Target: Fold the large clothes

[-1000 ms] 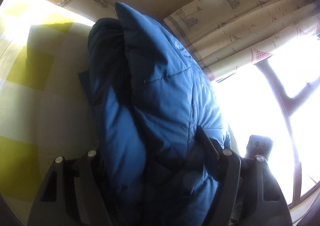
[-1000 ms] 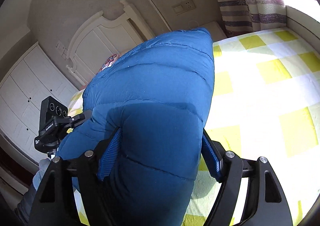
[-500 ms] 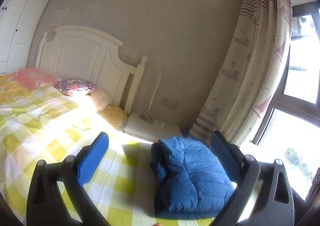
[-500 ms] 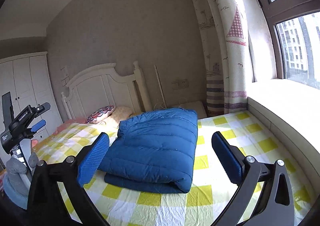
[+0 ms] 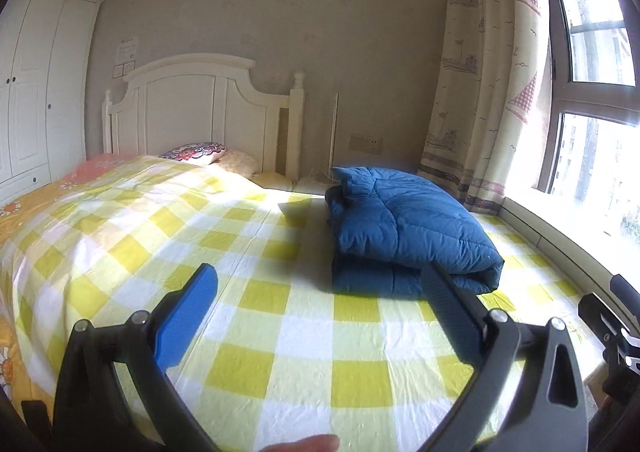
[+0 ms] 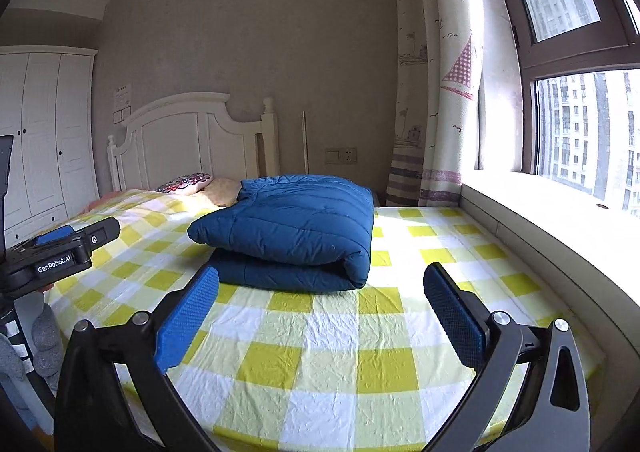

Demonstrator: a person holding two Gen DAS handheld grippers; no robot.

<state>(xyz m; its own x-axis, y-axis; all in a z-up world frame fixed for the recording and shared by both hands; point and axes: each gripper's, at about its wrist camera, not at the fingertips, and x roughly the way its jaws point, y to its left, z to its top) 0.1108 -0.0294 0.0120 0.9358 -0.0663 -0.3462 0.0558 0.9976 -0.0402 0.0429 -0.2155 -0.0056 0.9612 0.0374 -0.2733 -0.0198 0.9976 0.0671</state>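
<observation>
Jacket [image 6: 296, 228], blue and puffy, lies folded in a thick bundle on the checked bed [image 6: 328, 364] near the window, both grippers [image 5: 316, 312] [image 6: 320, 312] wide open, empty, apart from it; folding looks done, leaving perhaps only a tidy.

Cloth, painted wood and matt plastic around my grippers

I am looking at the blue down jacket [image 6: 292, 228], quilted cloth showing a faint sheen, lying on the bed sheet [image 6: 320, 336], a matt yellow-and-white checked cotton that is wrinkling finely. Beyond the jacket the headboard [image 5: 200, 111] is showing smooth, white-painted wood, and to its right the curtain [image 6: 440, 91] is hanging as coarse, matt printed cloth. My left gripper [image 5: 320, 316] and right gripper [image 6: 320, 316] are showing matt black plastic frames with shiny metal screw heads, and their finger pads [image 6: 188, 316] are looking like blue, finely textured rubber.
</observation>
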